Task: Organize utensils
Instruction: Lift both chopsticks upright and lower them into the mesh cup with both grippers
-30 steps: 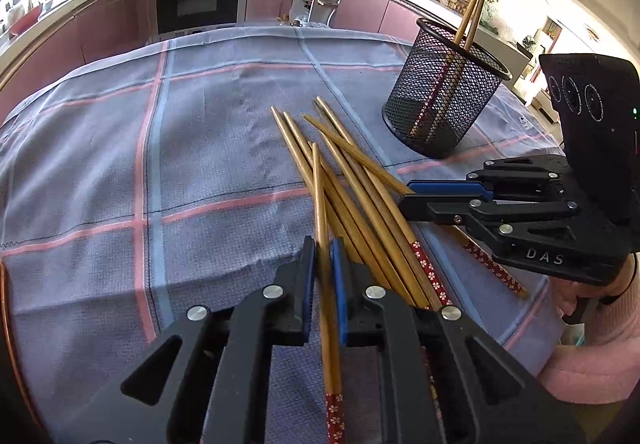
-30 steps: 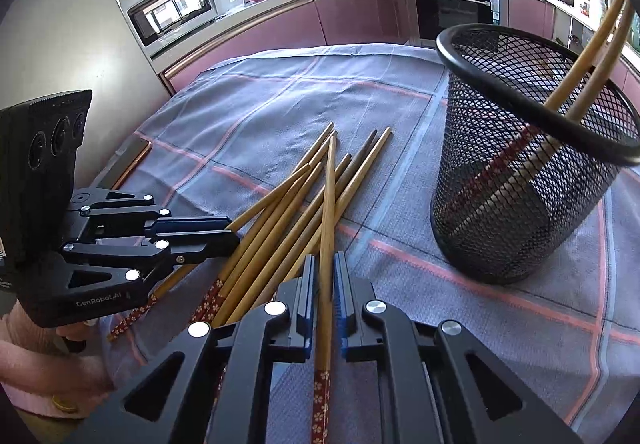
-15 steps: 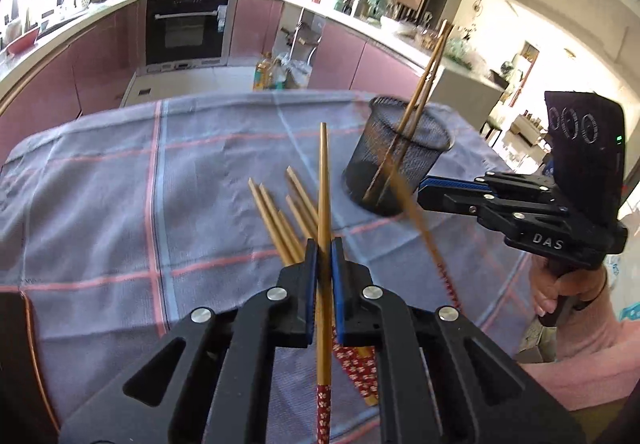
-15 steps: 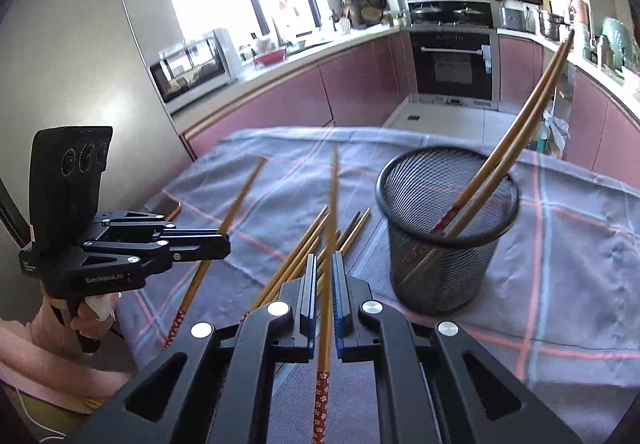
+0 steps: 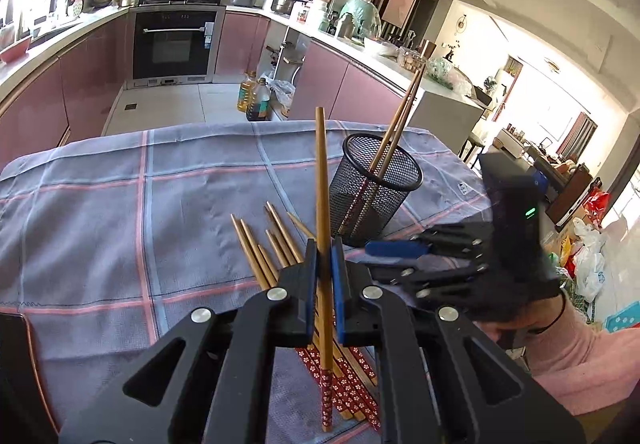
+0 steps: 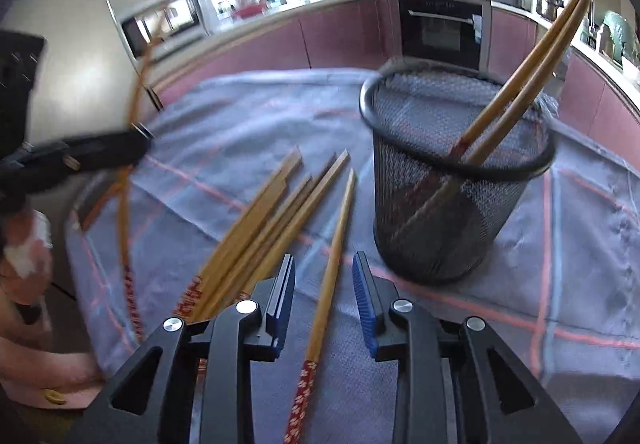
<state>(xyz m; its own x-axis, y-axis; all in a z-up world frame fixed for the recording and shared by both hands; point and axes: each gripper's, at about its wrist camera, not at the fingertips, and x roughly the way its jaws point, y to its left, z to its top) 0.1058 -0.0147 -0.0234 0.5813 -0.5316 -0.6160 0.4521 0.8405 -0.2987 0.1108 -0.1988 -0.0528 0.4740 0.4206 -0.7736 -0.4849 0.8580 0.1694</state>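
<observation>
The loose chopsticks (image 5: 256,256) are being hidden at their red ends by the left gripper (image 5: 324,276), and the right gripper (image 5: 404,252) is being smeared by blur. In the right view, the whole scene is being blurred: the cup (image 6: 452,180) mesh is being washed out, the left gripper's chopstick (image 6: 128,204) is being shown as a bent streak, and the near chopstick (image 6: 324,304) is being cut off by the bottom edge

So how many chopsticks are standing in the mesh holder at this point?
2. Both chopsticks lean together against the far right rim of the mesh holder, patterned ends down. The rest are outside; none seems hidden inside.
</observation>
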